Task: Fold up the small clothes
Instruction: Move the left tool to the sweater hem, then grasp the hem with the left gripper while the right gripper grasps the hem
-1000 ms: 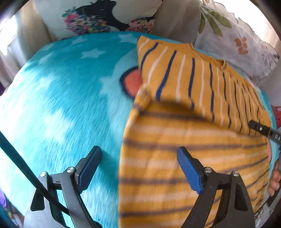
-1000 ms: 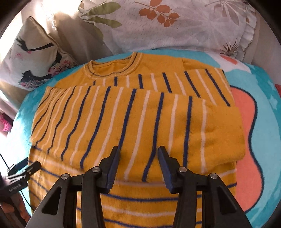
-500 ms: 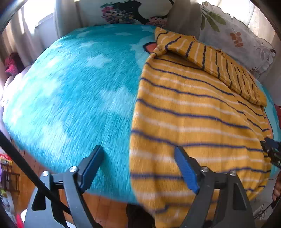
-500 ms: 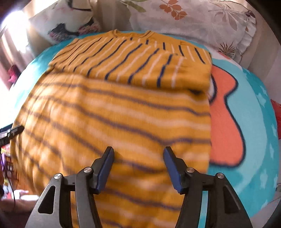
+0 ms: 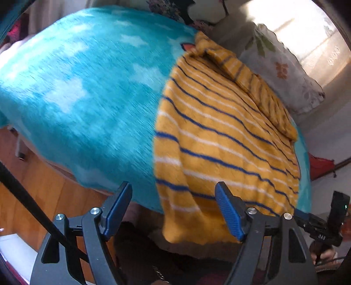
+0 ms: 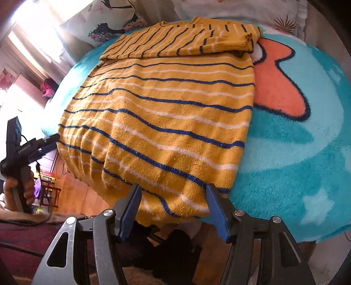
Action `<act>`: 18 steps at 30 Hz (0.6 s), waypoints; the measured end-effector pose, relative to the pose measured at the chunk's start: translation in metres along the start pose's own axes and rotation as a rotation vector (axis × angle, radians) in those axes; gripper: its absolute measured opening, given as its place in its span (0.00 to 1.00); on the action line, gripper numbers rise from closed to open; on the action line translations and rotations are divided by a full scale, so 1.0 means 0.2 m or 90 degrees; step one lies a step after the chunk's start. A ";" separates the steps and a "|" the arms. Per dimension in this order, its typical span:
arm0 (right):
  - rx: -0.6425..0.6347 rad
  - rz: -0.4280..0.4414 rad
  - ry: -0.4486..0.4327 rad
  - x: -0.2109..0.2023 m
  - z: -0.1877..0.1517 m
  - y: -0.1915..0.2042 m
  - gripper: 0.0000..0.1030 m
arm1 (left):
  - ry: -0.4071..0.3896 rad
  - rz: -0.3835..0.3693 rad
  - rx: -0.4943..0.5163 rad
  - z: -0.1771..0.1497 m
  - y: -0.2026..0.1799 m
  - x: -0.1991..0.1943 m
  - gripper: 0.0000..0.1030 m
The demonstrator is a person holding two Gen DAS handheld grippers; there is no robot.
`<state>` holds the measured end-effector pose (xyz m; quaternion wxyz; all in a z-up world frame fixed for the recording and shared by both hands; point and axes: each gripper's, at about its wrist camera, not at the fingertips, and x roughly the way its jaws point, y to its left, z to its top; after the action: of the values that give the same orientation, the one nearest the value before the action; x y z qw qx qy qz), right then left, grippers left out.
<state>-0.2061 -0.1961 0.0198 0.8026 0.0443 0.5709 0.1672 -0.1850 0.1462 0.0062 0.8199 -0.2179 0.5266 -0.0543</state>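
1. The mustard-yellow knitted sweater with navy and white stripes (image 6: 162, 114) lies flat on the fluffy turquoise blanket with pale stars and an orange shape (image 6: 307, 153); its hem hangs over the blanket's near edge, and its sleeves are folded across the chest toward the far edge.
2. My right gripper (image 6: 173, 210) hovers at that near edge with the draped hem between its blue-padded fingers (image 6: 216, 211); the jaws are opening, and the pads do not press on the cloth.
3. My left gripper (image 5: 174, 210) sits at the sweater's left hem corner, one finger (image 5: 228, 210) in front of the knit and the other in front of the blanket; the jaws stand apart, grasping nothing.
4. From the right wrist view, my left gripper shows at the sweater's left side, its handle held in my hand (image 6: 20, 188).
5. Beyond the blanket's far edge lean a floral leaf-print pillow (image 5: 285, 74) and a white cushion with a dark figure and flowers (image 6: 109, 19).
6. Below the near edge lies an orange wooden floor (image 5: 33, 197).
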 end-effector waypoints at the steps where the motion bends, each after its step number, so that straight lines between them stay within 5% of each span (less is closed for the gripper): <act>1: 0.001 0.005 0.005 -0.01 -0.02 0.00 0.63 | 0.007 -0.008 0.004 0.00 -0.01 0.01 0.75; 13: 0.088 0.089 0.062 0.19 -0.12 -0.12 0.64 | 0.090 -0.120 -0.078 -0.08 0.04 0.21 0.80; 14: 0.092 0.094 0.065 0.21 -0.12 -0.12 0.64 | 0.095 -0.125 -0.080 -0.09 0.04 0.21 0.76; 16: 0.100 0.117 0.072 0.25 -0.13 -0.11 0.64 | 0.115 -0.135 -0.076 -0.10 0.01 0.22 0.43; 17: 0.103 0.125 0.075 0.26 -0.13 -0.11 0.58 | 0.132 -0.130 -0.073 -0.11 0.00 0.22 0.18; 18: 0.104 0.136 0.080 0.27 -0.12 -0.11 0.36 | 0.132 -0.129 -0.071 -0.12 0.00 0.20 0.12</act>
<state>-0.2078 -0.2021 -0.0431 0.7364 0.1596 0.6241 0.2068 -0.1888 0.1257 -0.0365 0.7379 -0.3084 0.5861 -0.1301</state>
